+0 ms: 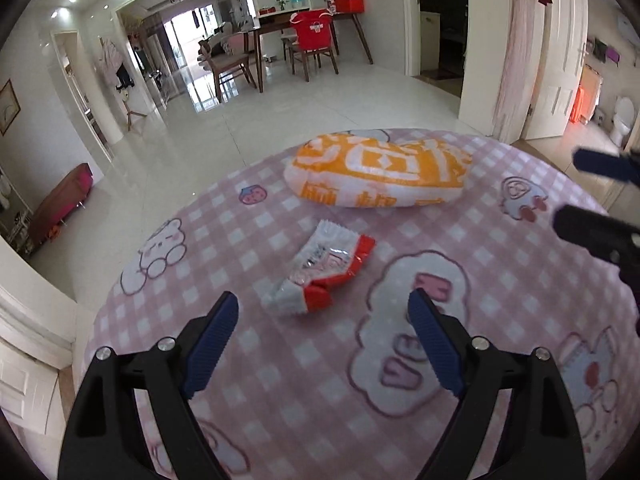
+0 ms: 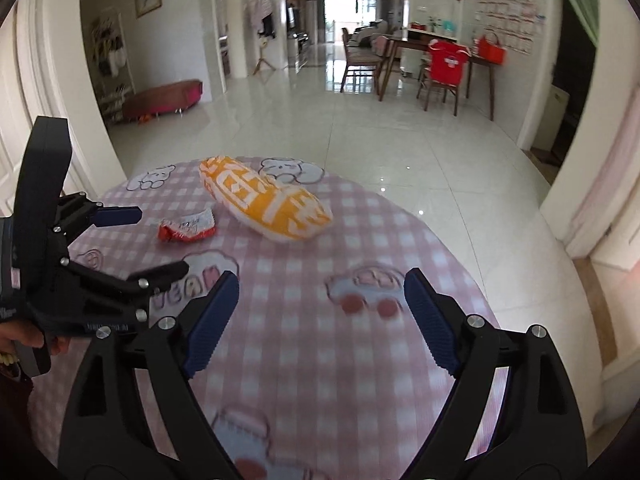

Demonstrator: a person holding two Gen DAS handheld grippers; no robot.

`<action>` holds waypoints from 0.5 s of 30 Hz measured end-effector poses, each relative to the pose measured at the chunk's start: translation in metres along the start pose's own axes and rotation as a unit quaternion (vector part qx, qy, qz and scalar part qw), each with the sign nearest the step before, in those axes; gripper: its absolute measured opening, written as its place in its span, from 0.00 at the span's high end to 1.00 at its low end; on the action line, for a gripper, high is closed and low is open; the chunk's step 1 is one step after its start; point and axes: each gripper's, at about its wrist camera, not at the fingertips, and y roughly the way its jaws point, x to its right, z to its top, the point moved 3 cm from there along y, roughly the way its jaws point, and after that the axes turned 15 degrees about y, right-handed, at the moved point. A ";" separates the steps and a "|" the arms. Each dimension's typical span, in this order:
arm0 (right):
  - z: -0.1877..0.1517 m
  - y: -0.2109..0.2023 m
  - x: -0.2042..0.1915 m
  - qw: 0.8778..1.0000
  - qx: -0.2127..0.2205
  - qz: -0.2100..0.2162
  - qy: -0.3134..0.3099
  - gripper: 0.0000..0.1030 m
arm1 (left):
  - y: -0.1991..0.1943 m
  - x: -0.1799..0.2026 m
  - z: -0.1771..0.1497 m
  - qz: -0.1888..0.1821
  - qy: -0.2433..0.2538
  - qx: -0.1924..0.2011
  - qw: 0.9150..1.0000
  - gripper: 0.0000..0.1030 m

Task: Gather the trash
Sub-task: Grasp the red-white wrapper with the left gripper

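Left gripper (image 1: 322, 346) tilted down, jaws wide, near wrapper (image 1: 320, 270).

The left gripper (image 1: 324, 312) points forward and downward, its jaws spread wide with nothing between the blue ribbed pads (image 1: 212, 344). In the right wrist view the same left gripper (image 2: 160, 240) shows side-on at the left edge, its two fingers well apart, and a hand (image 2: 28, 336) grips its handle from below. The right gripper (image 2: 320, 300) also tilts down, jaws wide and empty, blue pads (image 2: 432, 320) facing each other. From the left wrist view, the right gripper (image 1: 568, 192) reaches in at the right edge, fingertips apart.
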 end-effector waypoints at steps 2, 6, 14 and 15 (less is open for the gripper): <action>0.007 0.012 -0.008 1.000 -0.004 -0.001 -0.019 0.19 | 0.006 -0.004 0.000 -0.012 -0.006 0.004 1.000 0.18; 0.017 0.028 -0.025 0.998 -0.003 0.002 -0.064 0.16 | 0.013 -0.014 0.000 -0.036 -0.026 0.014 0.999 0.39; 0.024 0.064 -0.052 0.992 -0.025 0.009 -0.125 0.15 | 0.011 -0.023 -0.001 -0.041 -0.035 0.025 0.998 0.72; 0.024 0.068 -0.053 0.992 -0.031 0.009 -0.125 0.15 | 0.011 -0.024 -0.002 -0.042 -0.037 0.025 0.998 0.72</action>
